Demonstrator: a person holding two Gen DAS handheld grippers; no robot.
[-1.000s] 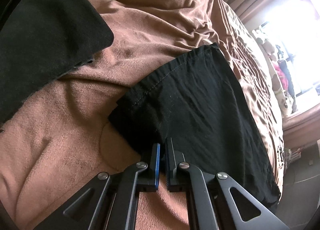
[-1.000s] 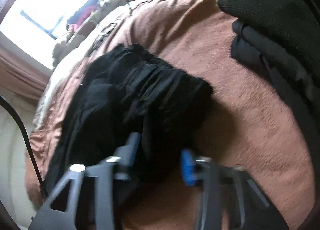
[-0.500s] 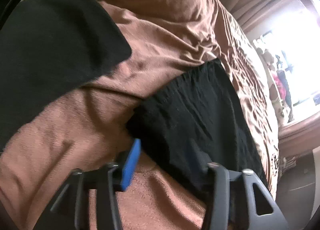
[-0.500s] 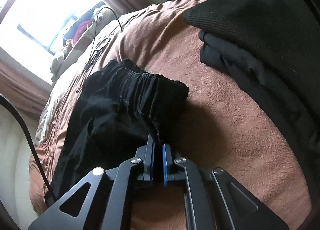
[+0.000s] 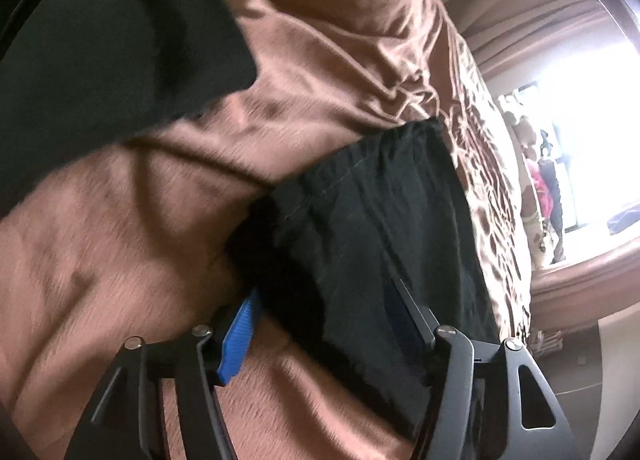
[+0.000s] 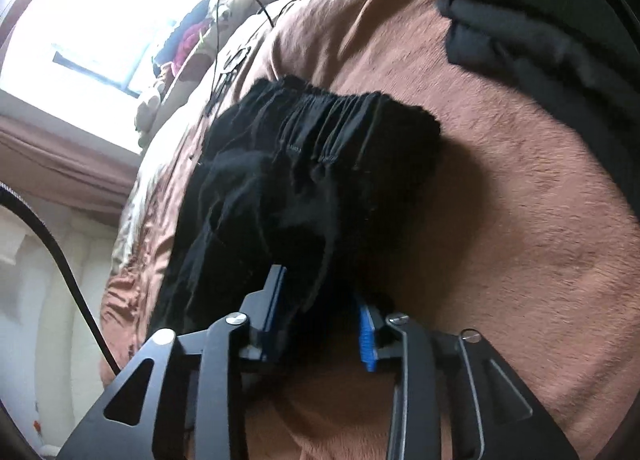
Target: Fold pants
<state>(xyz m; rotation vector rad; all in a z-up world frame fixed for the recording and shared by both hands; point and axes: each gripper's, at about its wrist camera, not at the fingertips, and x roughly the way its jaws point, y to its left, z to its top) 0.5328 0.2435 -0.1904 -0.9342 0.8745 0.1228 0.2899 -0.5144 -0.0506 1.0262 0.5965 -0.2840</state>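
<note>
Black pants (image 5: 372, 228) lie folded on a brown blanket (image 5: 132, 244). In the left wrist view the hem end lies between the spread fingers of my left gripper (image 5: 324, 312), which is open; the cloth covers part of the right finger. In the right wrist view the gathered elastic waistband (image 6: 320, 140) faces me, and my right gripper (image 6: 320, 300) is open, with a fold of the pants lying loose between its blue pads.
A stack of dark folded clothes (image 5: 104, 48) sits on the blanket at the upper left; it also shows in the right wrist view (image 6: 540, 28) at the upper right. A bright window (image 6: 100, 20), a black cable (image 6: 60, 260) and the bed's edge lie beyond.
My left gripper let go of the pants hem and opened wide. My right gripper, open a second ago, shut on the waistband half a second ago and has opened again.
</note>
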